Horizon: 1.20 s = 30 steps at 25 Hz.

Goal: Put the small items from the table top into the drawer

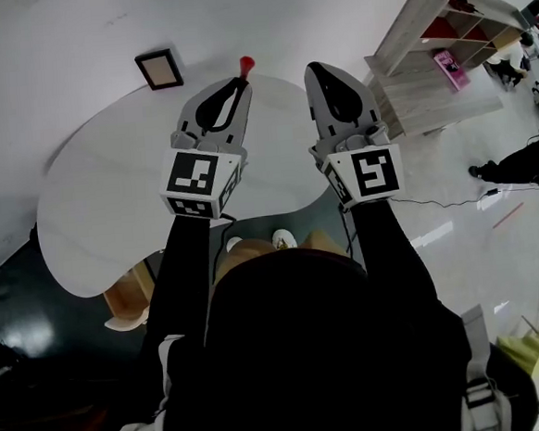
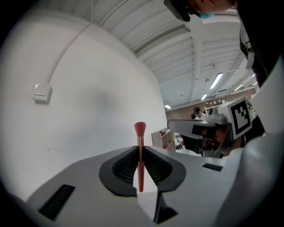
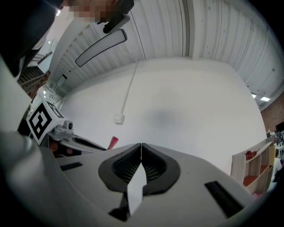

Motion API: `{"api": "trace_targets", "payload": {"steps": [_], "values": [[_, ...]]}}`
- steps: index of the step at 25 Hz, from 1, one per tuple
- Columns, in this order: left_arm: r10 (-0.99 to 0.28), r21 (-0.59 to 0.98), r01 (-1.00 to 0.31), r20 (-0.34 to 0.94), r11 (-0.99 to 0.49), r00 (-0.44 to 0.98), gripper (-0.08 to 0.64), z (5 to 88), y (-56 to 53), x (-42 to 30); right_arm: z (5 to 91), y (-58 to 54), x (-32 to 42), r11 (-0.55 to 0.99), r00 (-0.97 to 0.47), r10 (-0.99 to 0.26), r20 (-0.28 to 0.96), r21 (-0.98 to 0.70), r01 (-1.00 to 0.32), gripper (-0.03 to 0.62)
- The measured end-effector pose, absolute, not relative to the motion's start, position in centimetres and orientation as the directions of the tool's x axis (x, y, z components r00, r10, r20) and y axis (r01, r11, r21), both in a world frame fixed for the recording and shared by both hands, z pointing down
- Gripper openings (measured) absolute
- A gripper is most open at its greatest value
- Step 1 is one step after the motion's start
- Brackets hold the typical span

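- Cut off at 6 o'clock by head and arms: near desk (image 1: 102,214) edge; wooden piece (image 1: 128,300) beneath, unclear.
- Clamping a red brush (image 2: 140,157) in left gripper (image 2: 140,147) fingers (image 2: 124,166), over desk's 12 o'clock edge.
- Pressed together and empty at right gripper (image 3: 141,147) fingers.
- Open floor (image 1: 452,177) at 3 o'clock.

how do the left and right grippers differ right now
The left gripper is shut on a red makeup brush, head poking past the tips; the right gripper is shut on nothing. The left gripper's jaws sit parted by the handle; the right gripper's meet. Both point at the wall.
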<state>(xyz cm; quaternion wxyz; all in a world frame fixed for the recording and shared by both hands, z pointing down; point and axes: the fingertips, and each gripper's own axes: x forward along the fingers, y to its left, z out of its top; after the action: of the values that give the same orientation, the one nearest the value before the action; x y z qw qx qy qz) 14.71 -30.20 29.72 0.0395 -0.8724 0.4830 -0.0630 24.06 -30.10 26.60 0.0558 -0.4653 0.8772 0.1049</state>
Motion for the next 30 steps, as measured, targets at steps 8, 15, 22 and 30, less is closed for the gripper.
{"api": "trace_targets", "payload": {"steps": [8,15,22,30], "values": [[-0.875,-0.104,-0.875,-0.060,-0.473,0.481,0.055,27.7,-29.4,14.4,27.3,-30.1,23.7,0.554,-0.566,-0.804,-0.184,0.115,-0.824,0.028],[-0.907,-0.104,-0.907,-0.066,-0.407,0.415,0.055,27.9,-28.7,12.0,28.3,-30.2,22.9,0.579,-0.586,-0.794,-0.160,0.092,-0.810,0.028],[-0.967,-0.106,-0.964,-0.050,-0.243,0.249,0.055,28.5,-26.6,4.1,29.3,-29.8,14.9,0.707,-0.712,-0.691,-0.125,0.089,-0.702,0.028],[-0.999,-0.130,-0.991,-0.026,0.033,-0.030,0.055,28.8,-19.3,-11.2,29.3,-25.5,-0.7,0.857,-0.861,-0.496,-0.110,0.094,-0.506,0.028]]}}
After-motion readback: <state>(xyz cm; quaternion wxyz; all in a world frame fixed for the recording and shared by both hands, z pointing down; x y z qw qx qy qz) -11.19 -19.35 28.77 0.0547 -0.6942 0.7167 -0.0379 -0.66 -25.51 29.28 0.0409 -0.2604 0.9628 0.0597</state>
